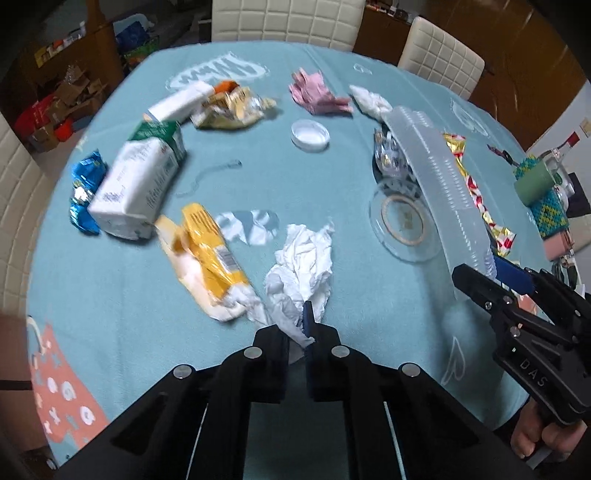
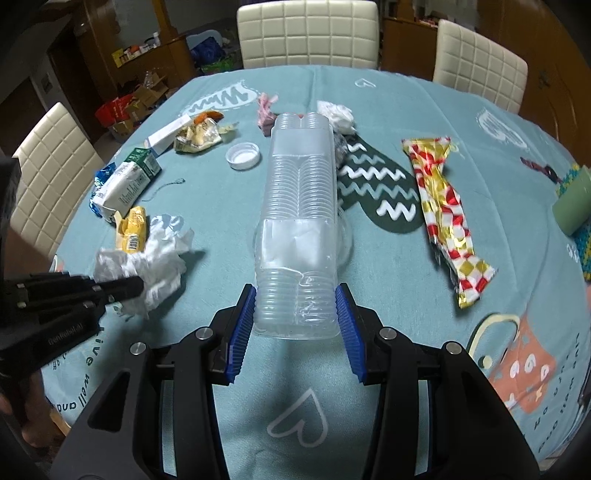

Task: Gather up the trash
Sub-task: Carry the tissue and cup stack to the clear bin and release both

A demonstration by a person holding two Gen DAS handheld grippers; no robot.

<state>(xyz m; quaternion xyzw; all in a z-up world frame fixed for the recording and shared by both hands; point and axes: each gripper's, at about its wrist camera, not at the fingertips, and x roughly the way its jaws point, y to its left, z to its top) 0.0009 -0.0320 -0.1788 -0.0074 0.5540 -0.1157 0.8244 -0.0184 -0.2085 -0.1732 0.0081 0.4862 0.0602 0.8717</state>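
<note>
My left gripper is shut on a crumpled white tissue, held just above the teal tablecloth; the tissue also shows in the right wrist view. My right gripper is shut on a long clear ribbed plastic container, which points away across the table and also shows in the left wrist view. Loose trash lies around: a yellow wrapper, a milk carton, a blue wrapper, a white lid, a pink tissue and a red-gold wrapper.
A glass dish sits under the container. A white box and snack bag lie far left. A green roll stands at the right edge. Cream chairs surround the table.
</note>
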